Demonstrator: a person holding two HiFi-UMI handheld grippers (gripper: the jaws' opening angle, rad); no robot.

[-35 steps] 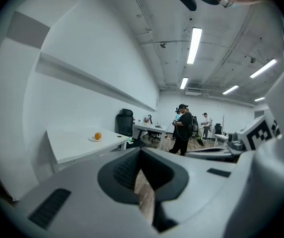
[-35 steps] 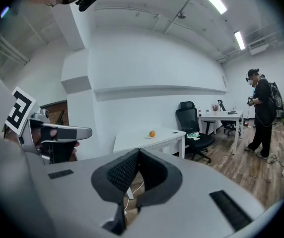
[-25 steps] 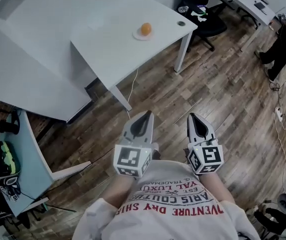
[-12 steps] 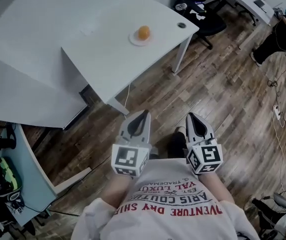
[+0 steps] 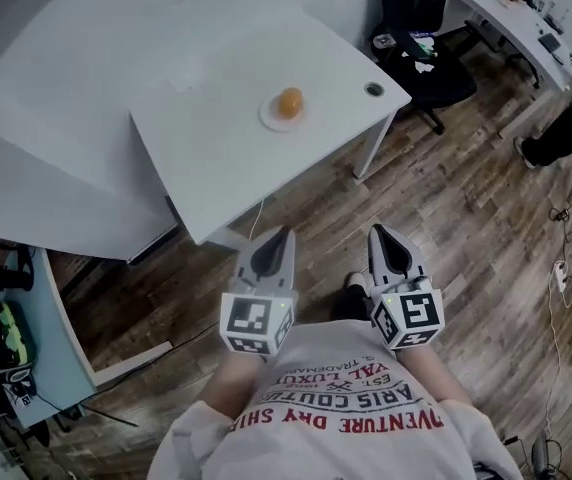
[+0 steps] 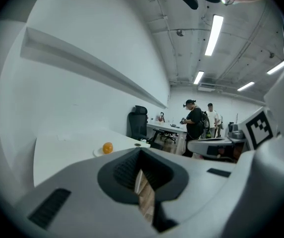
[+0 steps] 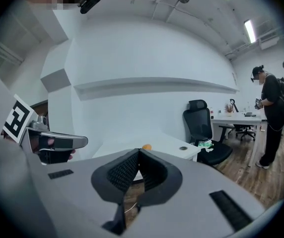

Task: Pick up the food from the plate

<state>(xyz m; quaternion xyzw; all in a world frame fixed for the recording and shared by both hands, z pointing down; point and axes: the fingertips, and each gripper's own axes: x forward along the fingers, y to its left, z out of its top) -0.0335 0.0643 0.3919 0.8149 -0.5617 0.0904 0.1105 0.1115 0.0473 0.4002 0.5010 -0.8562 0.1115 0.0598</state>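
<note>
Wood floor (image 5: pixel 466 198) all around, open office, and the white tabletop (image 5: pixel 216 138) sits ahead of both tools. What's changed over the last second: in the head view the tabletop's near corner has slid down toward the tools. Its near edge is now close ahead of the tips, where before there was a wide strip of floor between. Reads to me like the person is just walking up to it.

Left tool (image 5: pixel 278 240) and right tool (image 5: pixel 384 238) are held side by side close to the chest, pointing forward. Both have their jaws pressed together with nothing in them, and that pose hasn't budged.

The food (image 5: pixel 289 101), a small round orange thing, sits on a little white plate (image 5: pixel 266 118) out on the tabletop. It's ahead of the left tool and well apart from either one. Both tool cameras catch it as an orange dot beyond the closed jaws.

So the pick hasn't started. My guess is more approach, then one tool has to open up before going in. Office chair (image 5: pixel 421 8) is off beyond the right tool, not in the way.
</note>
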